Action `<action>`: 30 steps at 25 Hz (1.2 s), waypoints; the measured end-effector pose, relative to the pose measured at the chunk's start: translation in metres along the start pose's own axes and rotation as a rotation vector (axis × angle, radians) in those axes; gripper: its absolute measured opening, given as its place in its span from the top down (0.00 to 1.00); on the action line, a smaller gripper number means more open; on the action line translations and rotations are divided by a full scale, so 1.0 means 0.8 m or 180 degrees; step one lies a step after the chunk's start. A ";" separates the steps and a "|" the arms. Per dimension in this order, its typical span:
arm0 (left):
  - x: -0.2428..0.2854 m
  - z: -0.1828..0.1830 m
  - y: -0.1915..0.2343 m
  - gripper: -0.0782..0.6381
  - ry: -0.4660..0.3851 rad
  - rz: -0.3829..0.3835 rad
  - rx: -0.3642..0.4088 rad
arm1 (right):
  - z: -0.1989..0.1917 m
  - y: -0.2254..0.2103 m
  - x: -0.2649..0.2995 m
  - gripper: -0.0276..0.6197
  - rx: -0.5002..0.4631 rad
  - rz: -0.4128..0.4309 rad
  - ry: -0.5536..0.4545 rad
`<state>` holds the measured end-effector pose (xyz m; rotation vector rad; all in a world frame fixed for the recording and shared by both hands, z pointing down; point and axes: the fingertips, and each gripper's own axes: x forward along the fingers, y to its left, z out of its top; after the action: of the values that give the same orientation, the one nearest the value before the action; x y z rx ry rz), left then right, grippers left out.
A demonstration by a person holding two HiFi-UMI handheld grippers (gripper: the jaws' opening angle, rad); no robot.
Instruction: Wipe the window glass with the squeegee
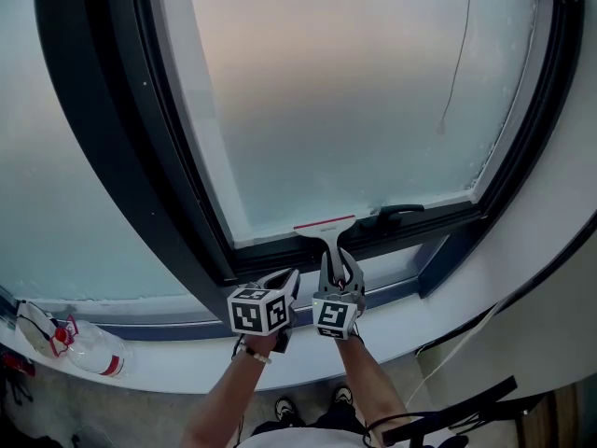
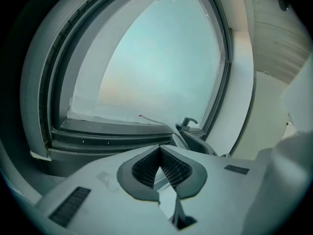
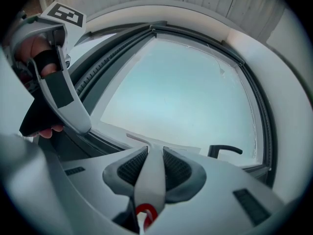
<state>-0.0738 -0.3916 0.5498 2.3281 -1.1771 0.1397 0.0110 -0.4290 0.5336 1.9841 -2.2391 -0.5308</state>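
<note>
The right gripper (image 1: 339,271) is clamped on the pale handle of the squeegee (image 1: 326,232); in the right gripper view the ribbed pads (image 3: 178,170) press that handle from both sides, with a red ring at the handle's end showing just behind them. From the grip the handle runs up to the red-edged blade, which lies level along the bottom edge of the window glass (image 1: 354,91), close above the dark lower frame (image 1: 177,203). The blade seems to rest against the frosted pane, though at this angle contact is not certain. A black window handle (image 1: 401,211) sits on the frame just to the right of the blade. The left gripper (image 1: 283,281) hangs just beside the right one, to its left and a little below the frame, holding nothing: in the left gripper view its jaws meet at the tips with only a narrow gap lower down. It is apart from the squeegee, which shows there as a thin line at the foot of the pane. At the left end of the white sill (image 1: 187,357) lies a clear plastic bottle (image 1: 93,353).
</note>
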 end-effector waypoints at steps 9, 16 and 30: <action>-0.006 0.025 -0.013 0.89 -0.0110 -0.0132 0.0021 | 0.033 -0.017 -0.007 0.82 -0.0015 -0.0034 -0.0063; -0.029 0.117 -0.066 0.89 -0.0457 -0.0406 0.0402 | 0.182 -0.099 -0.002 0.82 0.0088 -0.0282 -0.0545; -0.036 0.351 -0.227 0.89 -0.1160 -0.0534 0.1186 | 0.494 -0.280 0.047 0.82 0.0178 -0.0503 -0.1598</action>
<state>0.0104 -0.4212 0.2263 2.8597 -1.1946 -0.1449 0.0969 -0.4107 0.0865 2.2703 -2.3833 -1.1050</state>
